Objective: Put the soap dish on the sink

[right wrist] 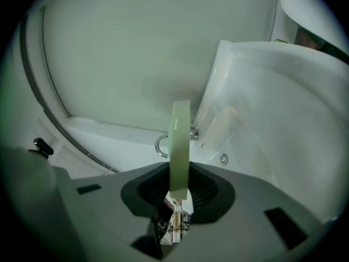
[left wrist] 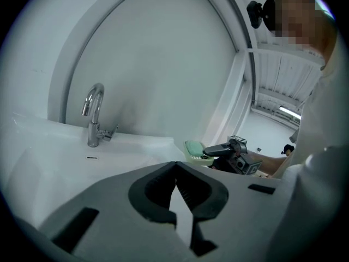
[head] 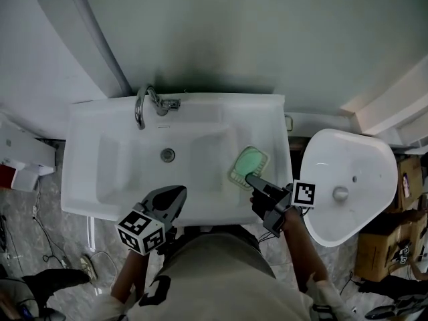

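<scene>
Right claw (head: 250,178) is clamped on the near edge of the green soap dish (head: 251,160). Its jaws are only a little apart, with the dish's rim pinched between them. The dish is over the right-hand ledge of the white sink (head: 87,172), roughly 3 o'clock from the drain (head: 168,154). Can't tell if it's actually touching the ledge or sitting just above it. The tap (head: 148,105) is at about 11 o'clock from the drain, up on the back rim. Left claw (head: 175,196) is over the sink's front edge, 6 o'clock from the drain, with its tips closed together and nothing in them. There's a second white basin (head: 348,179) off at 3 o'clock from the sink, and cardboard boxes (head: 381,249) at its 5 o'clock
</scene>
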Tool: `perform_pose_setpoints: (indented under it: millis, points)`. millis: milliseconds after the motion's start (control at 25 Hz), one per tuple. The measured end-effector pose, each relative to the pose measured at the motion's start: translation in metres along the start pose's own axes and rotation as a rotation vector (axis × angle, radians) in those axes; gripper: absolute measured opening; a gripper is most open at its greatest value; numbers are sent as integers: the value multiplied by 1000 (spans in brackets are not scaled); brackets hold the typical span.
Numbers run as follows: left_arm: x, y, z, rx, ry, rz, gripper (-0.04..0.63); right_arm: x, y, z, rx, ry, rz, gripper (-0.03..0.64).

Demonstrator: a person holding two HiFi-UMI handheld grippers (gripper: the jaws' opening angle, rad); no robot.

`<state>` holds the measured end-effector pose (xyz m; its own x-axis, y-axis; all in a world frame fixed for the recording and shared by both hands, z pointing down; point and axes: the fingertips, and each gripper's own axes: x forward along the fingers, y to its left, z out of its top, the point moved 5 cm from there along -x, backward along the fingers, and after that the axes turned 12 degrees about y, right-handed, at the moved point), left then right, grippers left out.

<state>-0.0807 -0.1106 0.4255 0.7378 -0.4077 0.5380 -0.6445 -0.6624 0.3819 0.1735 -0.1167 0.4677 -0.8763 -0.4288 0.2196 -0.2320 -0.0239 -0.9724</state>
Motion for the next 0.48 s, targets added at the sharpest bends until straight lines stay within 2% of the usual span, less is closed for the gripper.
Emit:
perform_pose_setpoints:
  millis: [480]
  points:
    - [36,-9,8,-20,39,48,20,1,-72,68,26,109,-30,77]
